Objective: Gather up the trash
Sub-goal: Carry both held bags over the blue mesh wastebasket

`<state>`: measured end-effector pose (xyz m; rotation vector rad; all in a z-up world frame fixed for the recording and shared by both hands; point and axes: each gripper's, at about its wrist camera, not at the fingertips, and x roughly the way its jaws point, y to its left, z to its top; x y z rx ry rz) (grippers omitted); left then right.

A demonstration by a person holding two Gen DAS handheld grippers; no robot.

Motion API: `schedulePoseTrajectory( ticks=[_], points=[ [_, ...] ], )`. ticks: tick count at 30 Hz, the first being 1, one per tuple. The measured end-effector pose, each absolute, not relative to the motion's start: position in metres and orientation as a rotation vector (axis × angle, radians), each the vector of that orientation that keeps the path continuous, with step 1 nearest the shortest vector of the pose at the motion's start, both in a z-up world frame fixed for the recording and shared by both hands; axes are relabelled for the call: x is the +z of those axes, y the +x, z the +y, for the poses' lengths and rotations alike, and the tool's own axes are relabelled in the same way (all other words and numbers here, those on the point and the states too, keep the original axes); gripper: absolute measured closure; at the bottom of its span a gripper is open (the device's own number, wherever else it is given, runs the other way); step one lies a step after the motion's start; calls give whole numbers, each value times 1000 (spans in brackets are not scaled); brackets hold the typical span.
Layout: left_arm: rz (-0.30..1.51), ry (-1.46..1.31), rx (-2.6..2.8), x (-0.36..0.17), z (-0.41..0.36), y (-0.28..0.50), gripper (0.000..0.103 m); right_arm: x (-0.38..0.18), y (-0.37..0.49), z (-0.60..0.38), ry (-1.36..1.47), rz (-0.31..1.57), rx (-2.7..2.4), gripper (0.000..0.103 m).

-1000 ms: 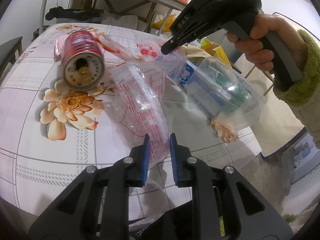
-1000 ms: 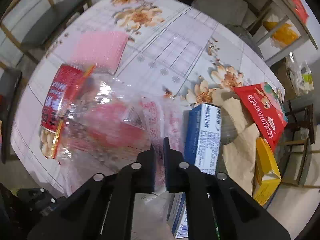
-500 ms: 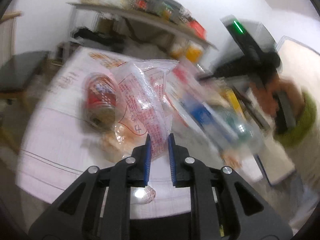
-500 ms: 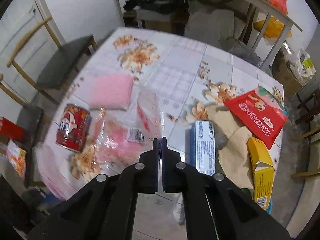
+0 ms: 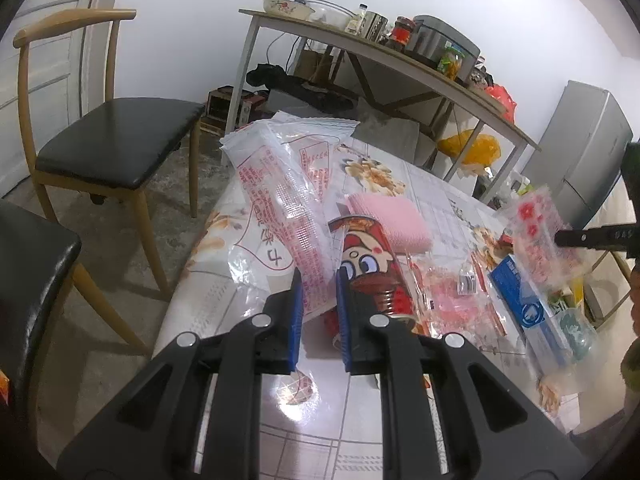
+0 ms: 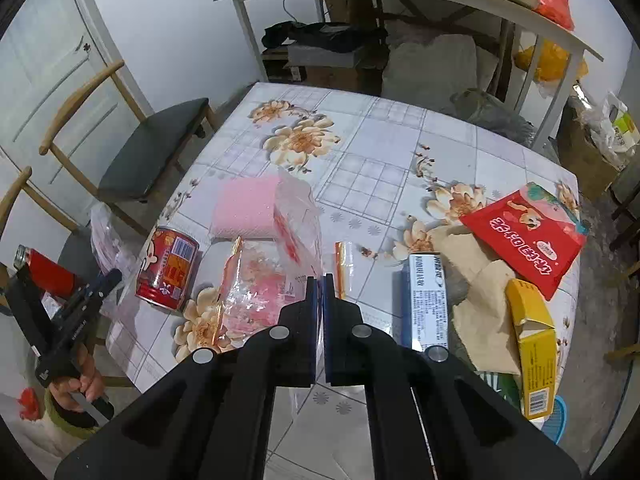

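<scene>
My left gripper (image 5: 318, 292) is shut on the lower edge of a clear plastic bag with red print (image 5: 280, 188), held up over the table's left side. From the right wrist view the left gripper (image 6: 114, 276) shows at the table's left edge in a person's hand. My right gripper (image 6: 322, 280) is shut on a thin clear bag with red marks (image 6: 298, 220) that stands up from its pads; the left wrist view shows the same flowered bag (image 5: 536, 224). On the table lie a red can (image 6: 166, 270), a pink pad (image 6: 244, 210) and a crumpled clear wrapper (image 6: 252, 292).
A blue box (image 6: 426, 300), brown paper (image 6: 480, 280), a red snack packet (image 6: 524, 236) and a yellow carton (image 6: 534, 344) lie on the right of the flowered tablecloth (image 6: 380, 148). Two chairs (image 5: 116, 128) stand to the left. A cluttered side table (image 5: 360, 48) lines the back wall.
The left gripper rose and swung leftward with its printed bag, so the chairs came into view. The right gripper lifted away from the table with its bag pinched between the pads.
</scene>
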<state>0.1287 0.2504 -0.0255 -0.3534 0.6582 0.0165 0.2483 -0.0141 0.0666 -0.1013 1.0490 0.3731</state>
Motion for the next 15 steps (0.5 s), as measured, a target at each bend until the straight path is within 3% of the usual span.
schedulePoseTrajectory(
  ticks=[15],
  points=[
    [614,-298,-72,11,222,100,89,117,207,-55,34,907,399,100]
  ],
)
